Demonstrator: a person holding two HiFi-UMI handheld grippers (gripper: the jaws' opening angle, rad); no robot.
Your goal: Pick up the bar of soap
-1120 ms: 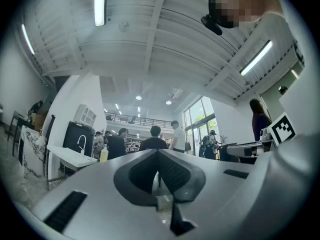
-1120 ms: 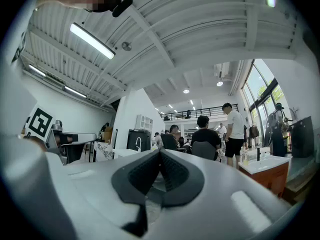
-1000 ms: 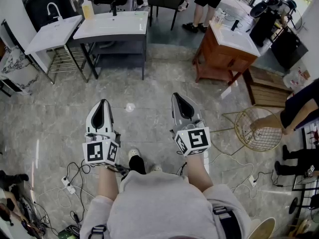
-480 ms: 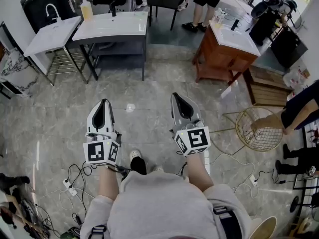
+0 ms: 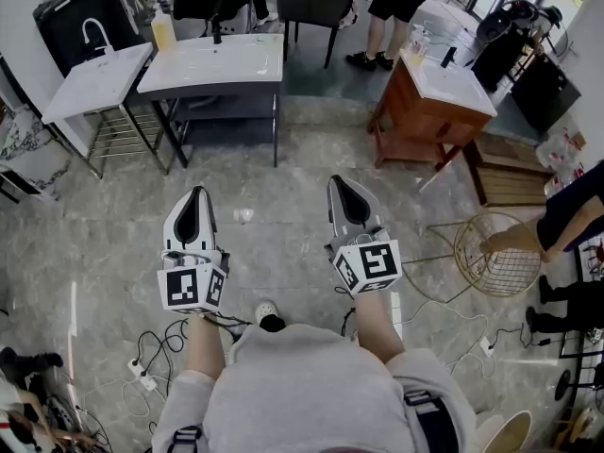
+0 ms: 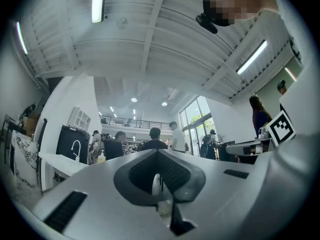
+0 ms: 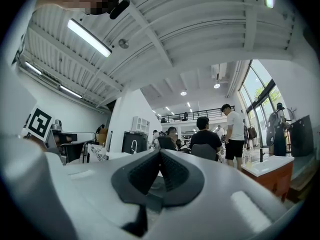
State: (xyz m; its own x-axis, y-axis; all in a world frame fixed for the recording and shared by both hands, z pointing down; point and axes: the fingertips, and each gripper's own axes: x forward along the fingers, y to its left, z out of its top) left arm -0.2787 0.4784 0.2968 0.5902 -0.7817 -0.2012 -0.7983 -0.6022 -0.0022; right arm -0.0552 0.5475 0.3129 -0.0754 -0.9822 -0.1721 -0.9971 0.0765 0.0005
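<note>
No bar of soap shows in any view. In the head view my left gripper (image 5: 196, 194) and right gripper (image 5: 345, 183) are side by side at waist height over the marble floor, both pointing ahead at the washstands. Each has its jaws together with nothing between them. In the left gripper view the left gripper (image 6: 158, 155) points across the room at seated people. The right gripper (image 7: 160, 154) faces the same group in the right gripper view. A white basin counter (image 5: 212, 59) on a dark frame stands straight ahead, with a yellow bottle (image 5: 163, 31) at its far left corner.
A smaller white sink (image 5: 94, 75) on a rack stands at the left, and a wooden vanity (image 5: 436, 92) at the right. Someone's hand rests on a wire basket (image 5: 495, 255) at the right. Cables and a power strip (image 5: 151, 366) lie by my feet. People stand beyond the washstands.
The washstands have come nearer in the head view, and the cables have slid back towards my feet. Both grippers keep the same pose and stay shut.
</note>
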